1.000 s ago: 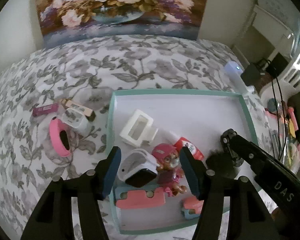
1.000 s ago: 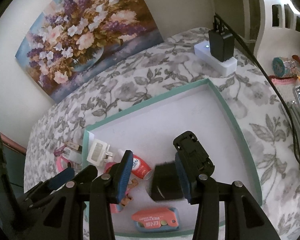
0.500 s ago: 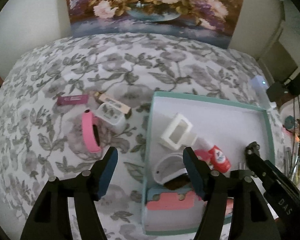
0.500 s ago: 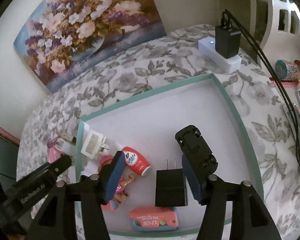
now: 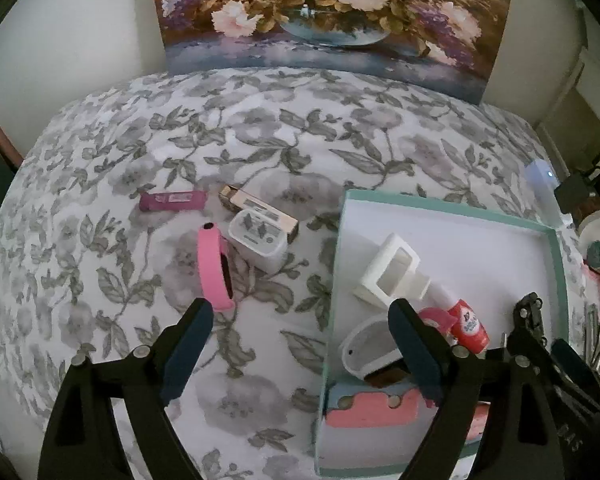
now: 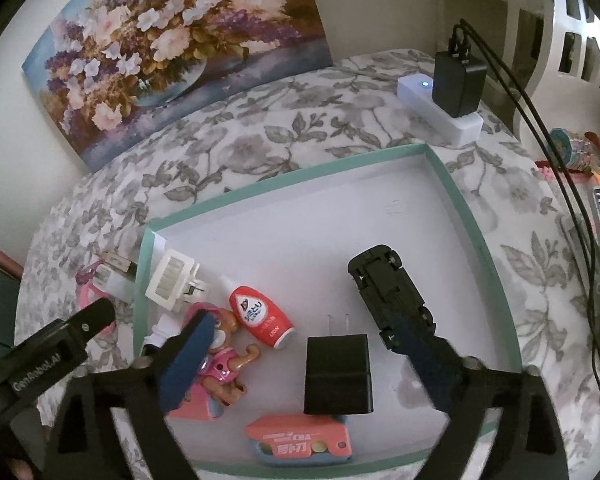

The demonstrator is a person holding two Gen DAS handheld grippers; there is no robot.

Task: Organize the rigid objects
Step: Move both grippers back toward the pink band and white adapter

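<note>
The big teal tray (image 6: 476, 240) lies on the flowery bed cover (image 5: 260, 152). The right gripper (image 6: 316, 344) is opening wide over the tray, and the black plug (image 6: 338, 372) lies loose between its fingers. The left gripper (image 5: 300, 340) is opening too, holding nothing; the pink band (image 5: 214, 268) lies at its eleven o'clock.

The claw's finger (image 6: 188, 344) hides the toy figure's (image 6: 228, 364) head.

A: The black charger (image 6: 338, 374) looks like matt plastic, and the tray (image 6: 476, 232)?
B: Smooth white card inside; the floral bedcover (image 5: 260, 136) is soft printed cloth, the red bottle (image 6: 260, 316) glossy.
</note>
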